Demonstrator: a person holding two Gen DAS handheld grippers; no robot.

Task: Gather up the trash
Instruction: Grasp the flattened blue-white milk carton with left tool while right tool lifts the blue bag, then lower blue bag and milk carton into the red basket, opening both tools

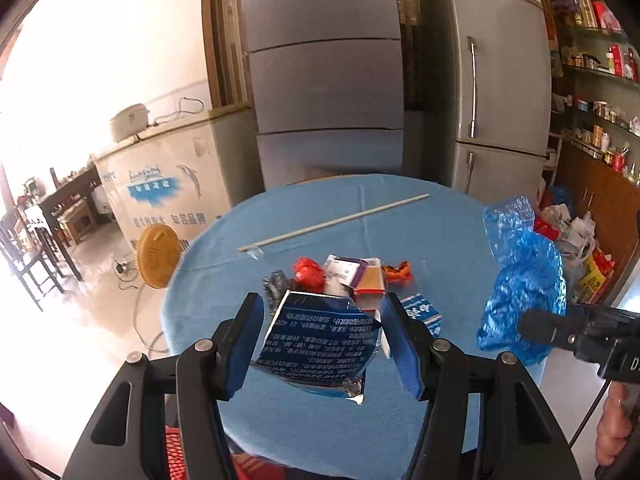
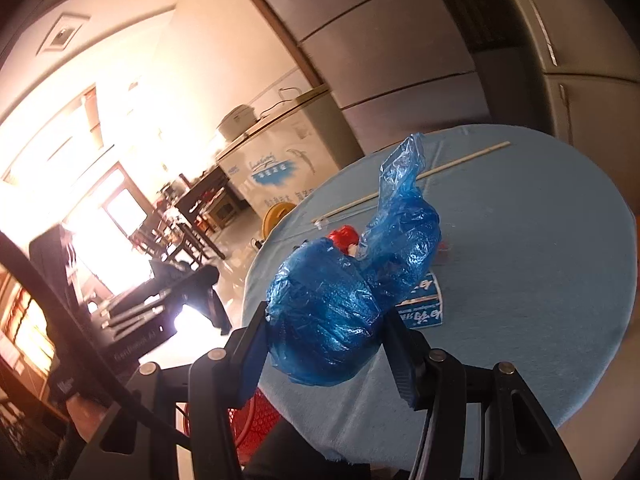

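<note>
Left to right on my left wrist feed: yellow fan (image 1: 154, 257) on the floor, then the round table (image 1: 440, 240) under its blue cloth.

My left gripper (image 1: 320, 340) sits low and centre, fingers apart with a dark blue foil pack (image 1: 316, 344) between them. Whether the pads (image 1: 242, 344) press the pack I cannot tell; a gap shows on the right side.

Behind the pack lies the trash heap: red wrapper (image 1: 308, 272), small carton (image 1: 370, 280), orange wrapper (image 1: 398, 271). A long stick (image 1: 332, 222) lies further back.

Far right, my right gripper (image 1: 536, 326) pinches a blue bag (image 1: 520, 280), hanging off the table edge.

Right wrist feed: right gripper (image 2: 324, 344) closed on the bag (image 2: 340, 300) (bunched, crinkled), held above the cloth. A blue printed packet (image 2: 422, 308) lies flat just behind it.
</note>
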